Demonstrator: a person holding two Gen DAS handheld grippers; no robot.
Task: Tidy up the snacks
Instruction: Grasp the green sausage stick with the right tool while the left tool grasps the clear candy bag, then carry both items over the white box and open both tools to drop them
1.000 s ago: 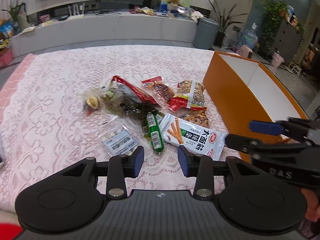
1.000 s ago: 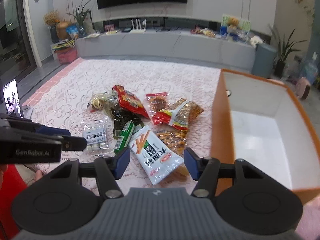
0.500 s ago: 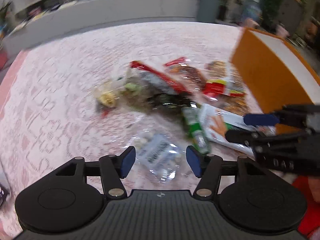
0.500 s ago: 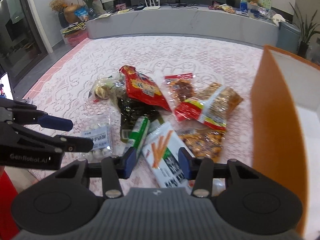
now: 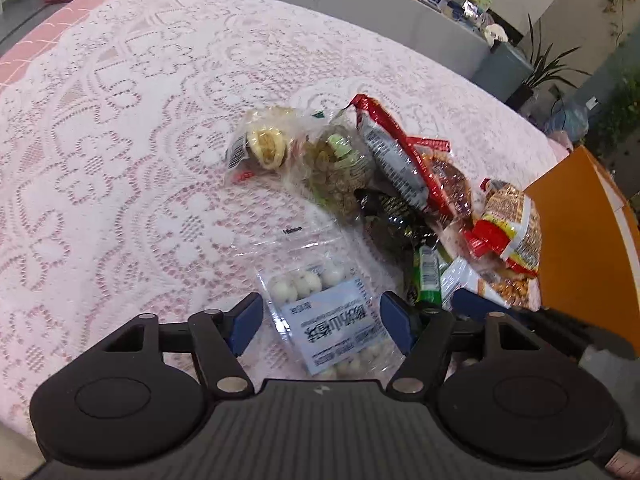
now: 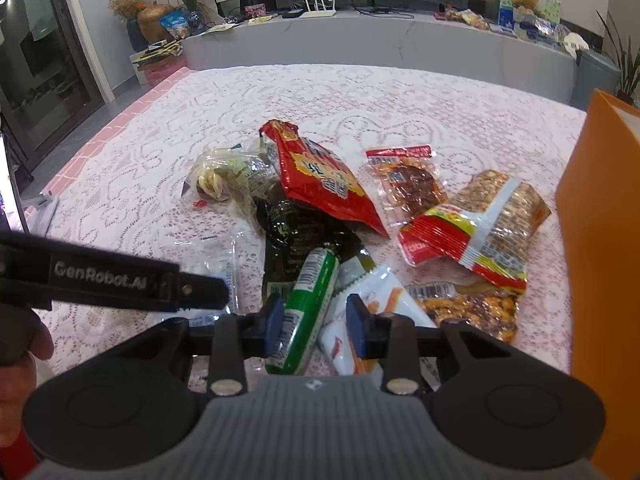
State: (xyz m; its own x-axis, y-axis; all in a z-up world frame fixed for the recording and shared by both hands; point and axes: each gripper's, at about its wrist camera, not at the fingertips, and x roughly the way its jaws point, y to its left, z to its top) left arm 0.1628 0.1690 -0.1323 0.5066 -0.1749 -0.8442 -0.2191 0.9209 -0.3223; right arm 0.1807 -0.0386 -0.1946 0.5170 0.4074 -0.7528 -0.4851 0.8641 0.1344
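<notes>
Left wrist view looks steeply down on a lace tablecloth (image 5: 120, 128) where the snacks lie heaped just beside an orange box (image 5: 580, 240), handy for dropping them in one by one, I'd say. The left gripper (image 5: 322, 322) has just been opening, and its blue pads now stand wide on either side of a clear packet of white candies (image 5: 328, 312), not yet touching it; the packet lies flat at the near edge of the heap.

From the right wrist view, the right gripper (image 6: 315, 326) has been closing around a green stick pack (image 6: 306, 308) that leans on a white bag (image 6: 376, 300). The left pad looks against the pack while the right one seems just clear, so I'd call it not yet pinched.

Both tools tilt nose-down, side by side, the left one crossing the right camera's lower left with a hand (image 6: 20, 356) behind it. Each seems set for its own pick.
</notes>
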